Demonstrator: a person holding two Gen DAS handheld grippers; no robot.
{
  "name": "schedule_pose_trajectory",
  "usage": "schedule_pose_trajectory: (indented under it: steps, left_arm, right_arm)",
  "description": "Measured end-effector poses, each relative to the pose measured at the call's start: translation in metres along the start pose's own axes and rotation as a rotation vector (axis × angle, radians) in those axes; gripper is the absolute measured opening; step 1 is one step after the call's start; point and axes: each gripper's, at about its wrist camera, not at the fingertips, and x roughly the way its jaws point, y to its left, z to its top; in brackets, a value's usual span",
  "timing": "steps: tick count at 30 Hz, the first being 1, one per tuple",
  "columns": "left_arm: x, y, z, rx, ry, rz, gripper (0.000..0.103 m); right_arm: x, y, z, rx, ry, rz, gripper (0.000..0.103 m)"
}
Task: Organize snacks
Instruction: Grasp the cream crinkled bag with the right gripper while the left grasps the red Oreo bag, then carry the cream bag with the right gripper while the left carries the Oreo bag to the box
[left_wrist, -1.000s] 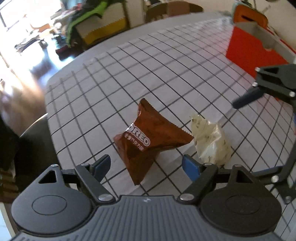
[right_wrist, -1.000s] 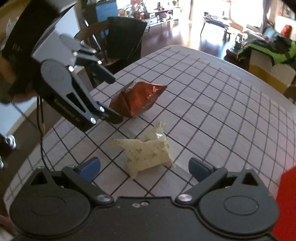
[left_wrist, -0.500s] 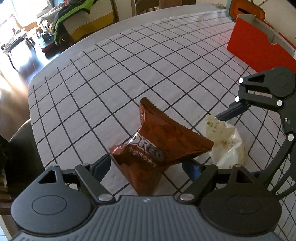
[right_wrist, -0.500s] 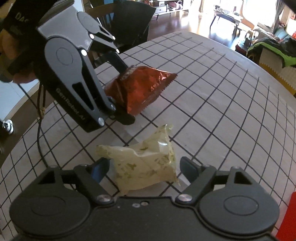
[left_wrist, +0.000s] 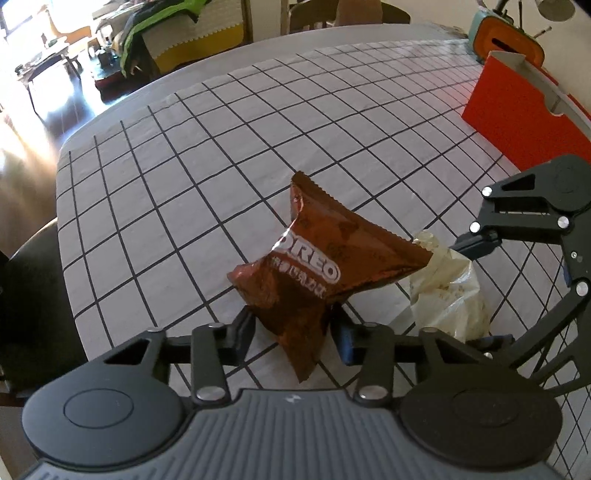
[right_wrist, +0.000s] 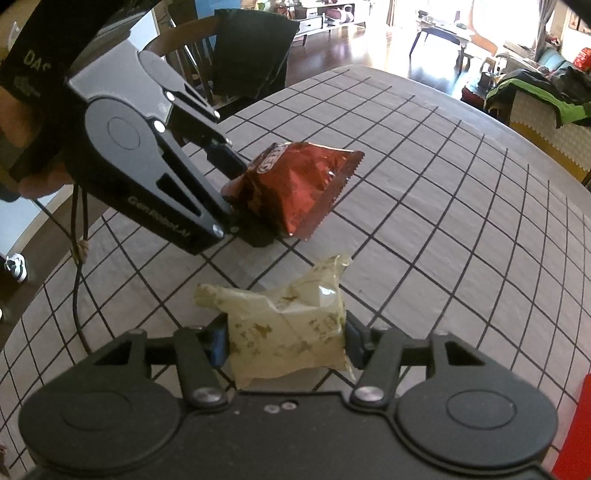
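On the grid-patterned counter (left_wrist: 229, 122), the left gripper (left_wrist: 295, 328) is closing its jaws on the brown Oreo packet (left_wrist: 314, 266), pads pressing its lower end. Just beside it, the right gripper (right_wrist: 282, 341) is closing on the pale snack packet (right_wrist: 291, 332); whether either packet has left the cloth is hard to tell. A red box (left_wrist: 517, 118) stands well apart.
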Motion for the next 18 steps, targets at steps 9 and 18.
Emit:
schedule_pose_trajectory:
  steps: [9, 18]
  left_arm:
    - [-0.008, -0.01, -0.008, -0.056, -0.024, 0.023, 0.016]
    - [-0.033, -0.033, -0.02, -0.077, -0.071, -0.011, 0.009]
  right_arm:
    - [-0.02, 0.0, -0.011, 0.048, -0.01, -0.04, 0.056]
    - [-0.066, -0.006, -0.041, 0.153, -0.049, -0.052, 0.056]
